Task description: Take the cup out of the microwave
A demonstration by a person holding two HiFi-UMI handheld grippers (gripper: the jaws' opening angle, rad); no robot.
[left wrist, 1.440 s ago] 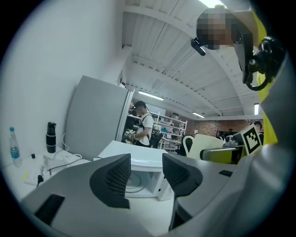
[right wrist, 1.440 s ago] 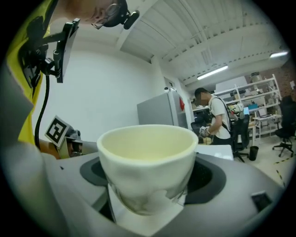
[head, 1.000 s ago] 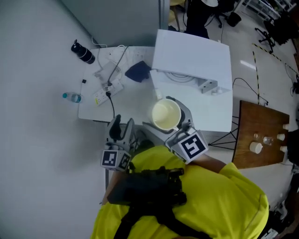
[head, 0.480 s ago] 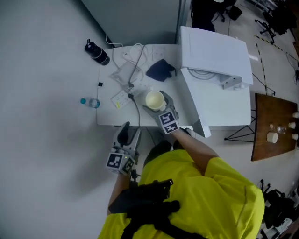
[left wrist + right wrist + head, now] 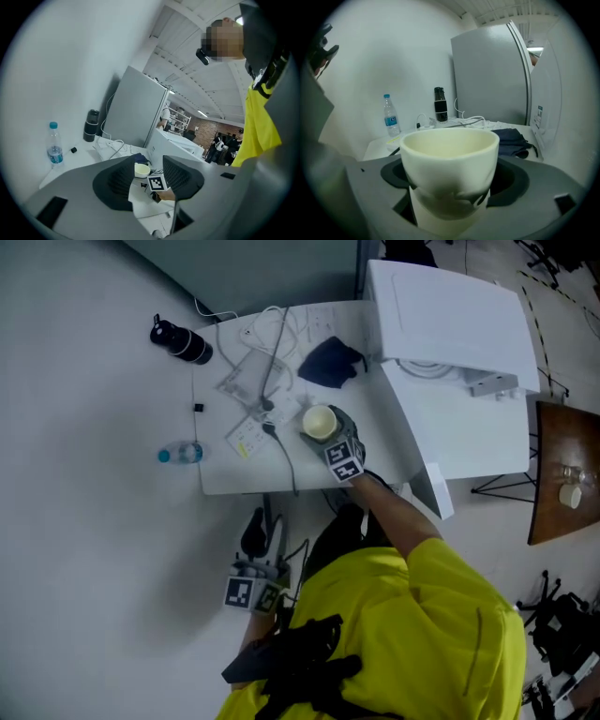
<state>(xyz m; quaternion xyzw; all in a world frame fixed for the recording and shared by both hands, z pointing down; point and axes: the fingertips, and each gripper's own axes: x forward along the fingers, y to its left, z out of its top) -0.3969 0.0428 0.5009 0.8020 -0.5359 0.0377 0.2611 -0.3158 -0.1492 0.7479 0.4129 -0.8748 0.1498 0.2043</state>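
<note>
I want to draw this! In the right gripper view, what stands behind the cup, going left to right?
Clear plastic water bottle with blue cap → black cylindrical flask → tangled white cables → crumpled dark blue cloth. The cream cup in front overlaps them, so it is left out.

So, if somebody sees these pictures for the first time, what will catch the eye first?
The cream cup comes first: it fills the right gripper view, clamped between the jaws of the right gripper over the white table. Next is the person's yellow shirt at the bottom of the head view, then the white microwave on the table's right side.
</note>
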